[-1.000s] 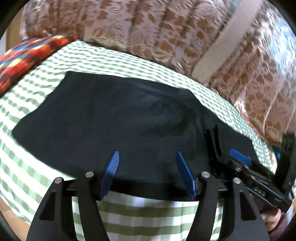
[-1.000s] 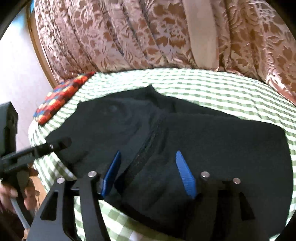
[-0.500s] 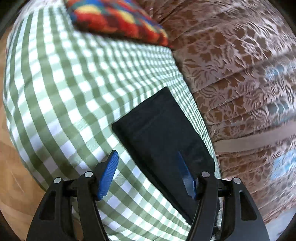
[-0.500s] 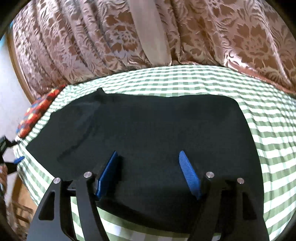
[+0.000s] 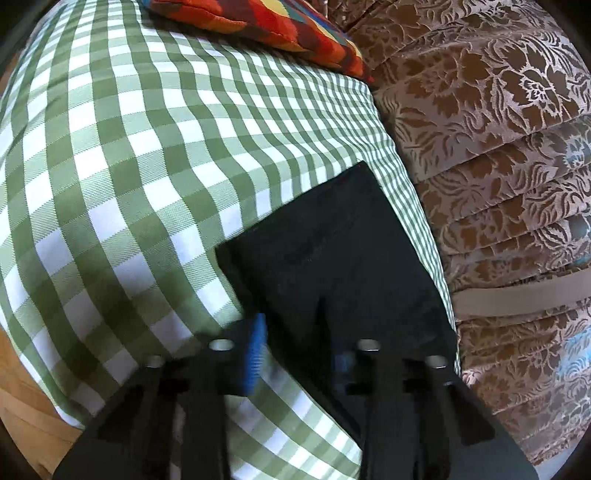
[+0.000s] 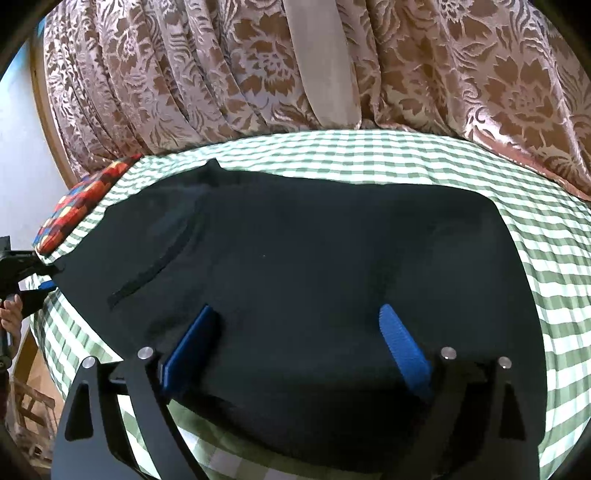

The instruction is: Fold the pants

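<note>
Black pants (image 6: pixel 314 258) lie flat across the green checked bed (image 6: pixel 554 236). My right gripper (image 6: pixel 297 347) hovers low over their near edge. Its jaws are opening wide, the blue pads (image 6: pixel 402 343) stand far apart, and only flat cloth lies under them. At the pants' left end, the left wrist view shows a squared black corner (image 5: pixel 332 236). My left gripper (image 5: pixel 299 358) is at that end, its jaws closing around the near edge of the cloth, blurred, with a gap still between the pads. From the right wrist view the left gripper (image 6: pixel 26 269) shows at the far left, with a hand (image 6: pixel 9 317) on it.
A multicoloured cushion (image 5: pixel 280 26) lies at the bed's far left corner. Brown floral curtains (image 6: pixel 258 66) hang right behind the bed. Wooden floor (image 5: pixel 26 435) shows below the bed's left edge, and a wooden chair (image 6: pixel 33 410) stands there.
My left gripper swung from the pants' middle to their left end, rolled, and its jaws narrowed. The right gripper's jaws widened. The bunched fold under the right gripper now lies flat.
</note>
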`<state>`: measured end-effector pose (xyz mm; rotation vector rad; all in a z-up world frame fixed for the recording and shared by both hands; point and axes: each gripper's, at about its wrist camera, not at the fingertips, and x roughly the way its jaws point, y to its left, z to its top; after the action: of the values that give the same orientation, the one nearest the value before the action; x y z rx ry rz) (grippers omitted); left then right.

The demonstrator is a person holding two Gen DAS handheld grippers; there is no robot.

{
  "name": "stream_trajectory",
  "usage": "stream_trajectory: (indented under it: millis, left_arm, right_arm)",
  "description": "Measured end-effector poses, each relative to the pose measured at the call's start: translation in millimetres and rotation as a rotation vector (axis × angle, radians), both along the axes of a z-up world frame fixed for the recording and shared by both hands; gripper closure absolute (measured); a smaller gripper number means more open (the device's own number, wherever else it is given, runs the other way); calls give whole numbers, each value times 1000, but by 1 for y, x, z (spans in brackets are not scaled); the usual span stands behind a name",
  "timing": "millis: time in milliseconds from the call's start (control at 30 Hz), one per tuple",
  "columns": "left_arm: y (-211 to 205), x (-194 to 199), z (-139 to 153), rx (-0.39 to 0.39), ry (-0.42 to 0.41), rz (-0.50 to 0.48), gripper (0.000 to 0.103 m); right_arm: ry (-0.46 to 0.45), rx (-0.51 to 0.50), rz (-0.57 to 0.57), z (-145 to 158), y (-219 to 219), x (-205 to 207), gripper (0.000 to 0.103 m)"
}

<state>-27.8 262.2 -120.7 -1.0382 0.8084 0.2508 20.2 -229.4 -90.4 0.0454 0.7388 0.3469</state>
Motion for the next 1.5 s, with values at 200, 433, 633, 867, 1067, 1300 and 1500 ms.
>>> stream_trajectory:
  millis: [200, 433, 633, 867, 1067, 1300, 1500]
  left_arm:
    - [-31, 1, 43, 215, -124, -106, 91]
    - [-107, 9, 109, 428, -349, -434, 91]
    - [-165, 14, 120, 514, -422, -637, 91]
    - [-207, 8, 119, 591, -454, -782, 91]
    - [-230, 2, 116, 666, -459, -860, 91]
    - [-210, -2, 116, 596, -452, -886, 84]
    - [-101, -17, 119, 302, -455, -660, 74]
  right_arm:
    - [-25, -13, -6, 2, 1, -3, 11]
    - [-27, 9, -44, 27, -2, -7, 11]
    - [27, 300, 127, 71, 4, 4, 4]
    - [254, 603, 347, 83, 67, 53, 4]
    - [381, 552, 326, 65, 114, 93, 44]
    - [395, 523, 371, 66, 123, 94, 87]
    - [358, 549, 409, 90, 126, 86, 88]
